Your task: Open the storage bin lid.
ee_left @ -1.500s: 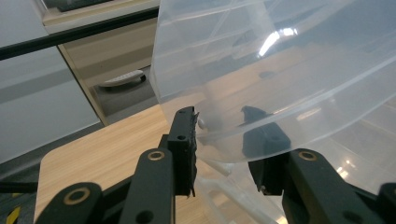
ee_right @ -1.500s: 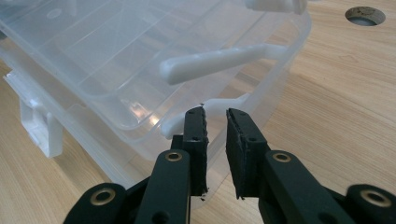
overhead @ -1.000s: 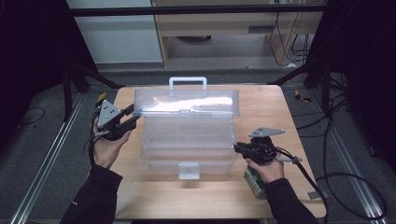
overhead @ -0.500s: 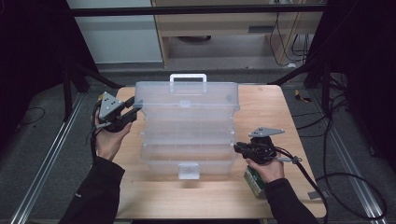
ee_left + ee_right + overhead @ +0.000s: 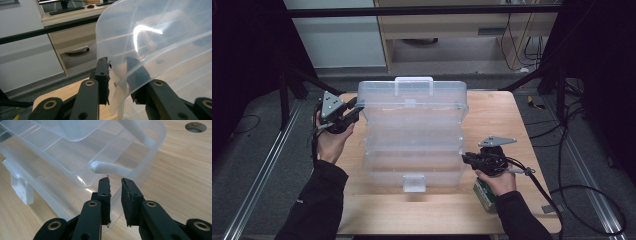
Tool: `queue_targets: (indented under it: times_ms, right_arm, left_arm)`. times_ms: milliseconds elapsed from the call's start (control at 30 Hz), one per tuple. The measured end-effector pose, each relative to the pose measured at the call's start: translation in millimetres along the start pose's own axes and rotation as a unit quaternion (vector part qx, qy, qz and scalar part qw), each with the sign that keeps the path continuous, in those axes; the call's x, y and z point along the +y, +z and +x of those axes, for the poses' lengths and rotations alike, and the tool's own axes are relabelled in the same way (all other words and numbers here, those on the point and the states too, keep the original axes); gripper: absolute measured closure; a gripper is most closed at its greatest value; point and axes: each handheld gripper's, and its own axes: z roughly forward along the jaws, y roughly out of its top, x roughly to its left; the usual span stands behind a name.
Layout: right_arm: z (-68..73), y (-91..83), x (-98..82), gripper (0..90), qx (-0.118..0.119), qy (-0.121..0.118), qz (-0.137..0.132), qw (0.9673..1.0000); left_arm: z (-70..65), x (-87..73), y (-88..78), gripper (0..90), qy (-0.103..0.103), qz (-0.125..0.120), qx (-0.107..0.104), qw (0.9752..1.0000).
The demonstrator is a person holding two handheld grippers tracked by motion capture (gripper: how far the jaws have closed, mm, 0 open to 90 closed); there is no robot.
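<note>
Clear plastic tiered organizer box [image 5: 412,135] mid-table, lid raised, trays fanned open.

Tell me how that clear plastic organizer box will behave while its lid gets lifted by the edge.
The clear organizer box looks light: the trays appear empty, so its base may slide or lift unless braced. The lid is thin, glossy plastic, so it probably flexes and could slip between the left gripper pads. With tiers fanned out on slim hinge arms, it seems wobbly.
</note>
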Motion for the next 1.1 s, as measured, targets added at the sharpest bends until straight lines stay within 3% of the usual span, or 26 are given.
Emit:
queue_targets:
  times_ms: [567,833,1100]
  right_arm:
    - [-0.6,1.0,0.6,76.8,-0.001,0.009,0.002,1.0]
    - [-0.8,0.8,0.9,77.2,0.001,0.011,0.003,0.9999]
    - [-0.8,0.7,1.2,77.2,0.001,0.014,0.005,0.9999]
  left_arm:
    - [6.5,12.6,18.9,74.3,-0.012,0.008,0.012,0.9998]
    - [10.9,15.8,28.7,75.0,-0.026,0.007,0.012,0.9996]
    - [13.4,18.4,37.0,76.0,-0.025,0.004,0.02,0.9995]
